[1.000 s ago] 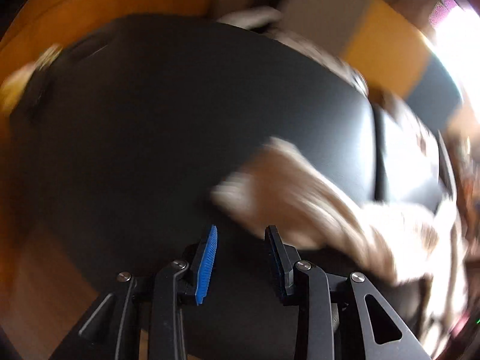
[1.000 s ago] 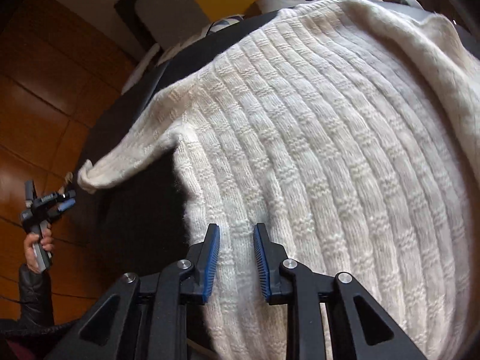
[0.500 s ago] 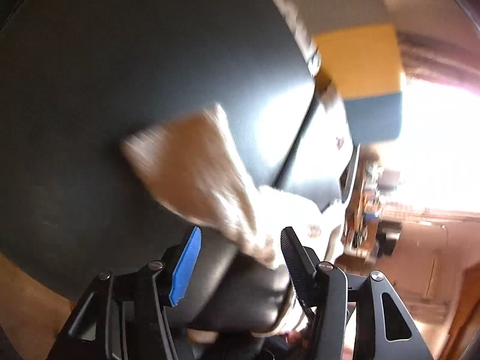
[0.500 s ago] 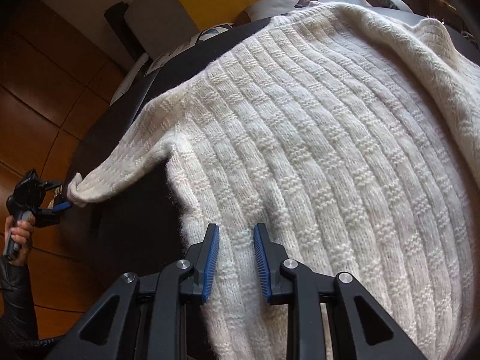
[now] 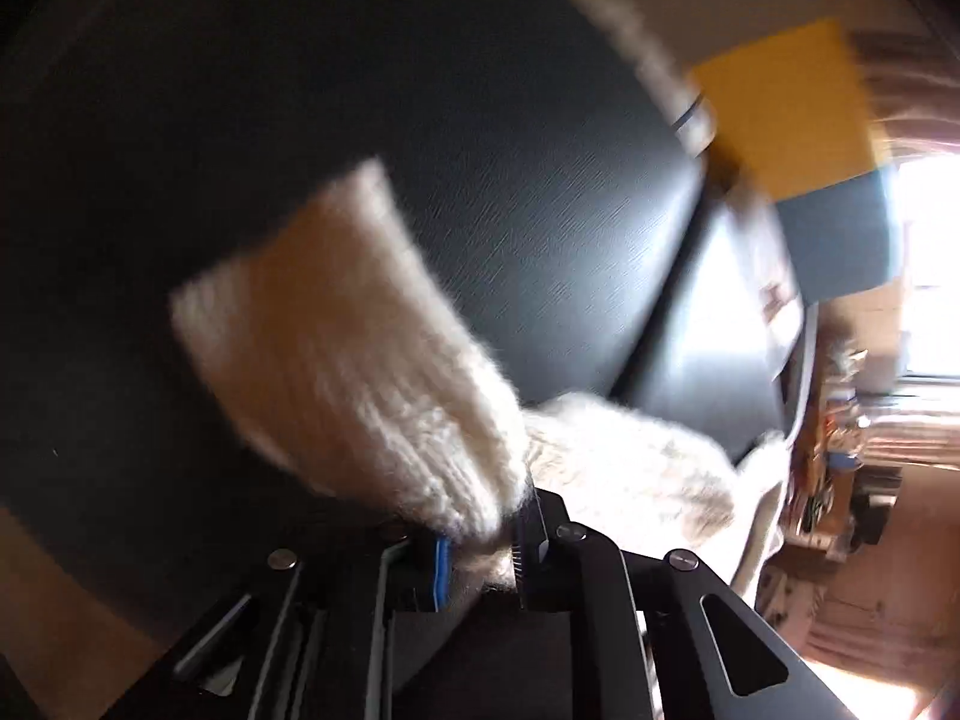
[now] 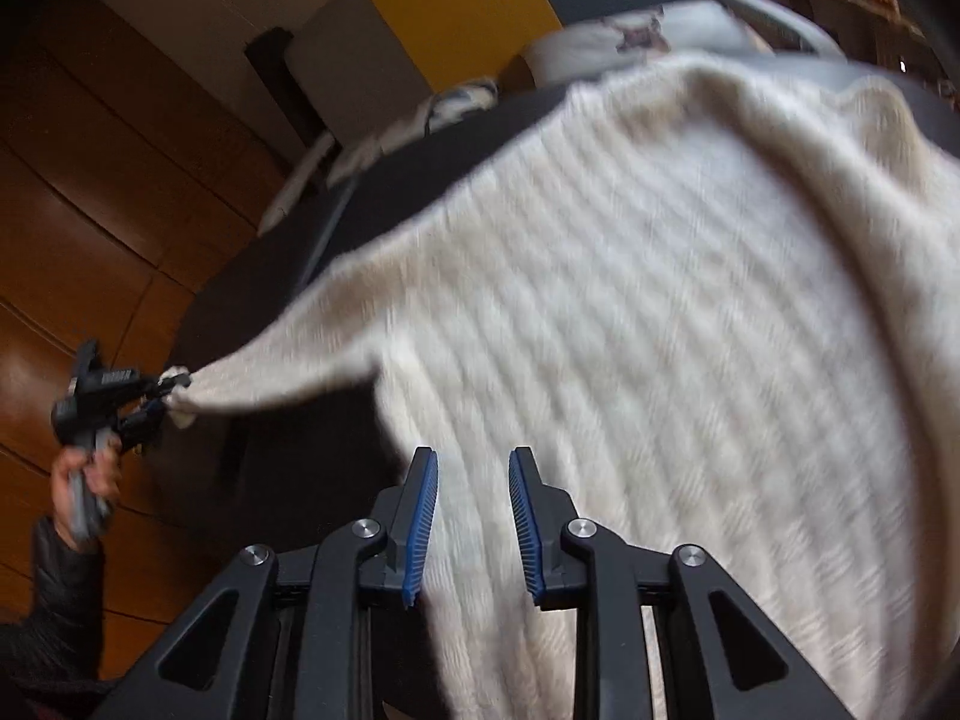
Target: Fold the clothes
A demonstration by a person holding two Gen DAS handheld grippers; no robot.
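Observation:
A cream knitted sweater (image 6: 660,312) lies spread over a dark sofa seat (image 6: 420,192). Its left sleeve (image 6: 288,372) stretches out to the left. My left gripper (image 5: 480,546) is shut on the sleeve cuff (image 5: 336,348), which sticks out past its fingers; it also shows small in the right wrist view (image 6: 162,396) at the sleeve's end. My right gripper (image 6: 473,516) is open, its fingers hovering over the sweater's lower hem with knit showing between them.
The dark sofa seat (image 5: 420,120) fills most of the left wrist view. Patterned cushions (image 6: 630,42) lie at the sofa's back. A yellow and grey panel (image 6: 456,6) stands behind. Brown wooden floor (image 6: 90,192) lies to the left.
My left gripper closed on the sleeve cuff and pulled the sleeve out straight to the left. My right gripper stayed open over the hem, shifting slightly.

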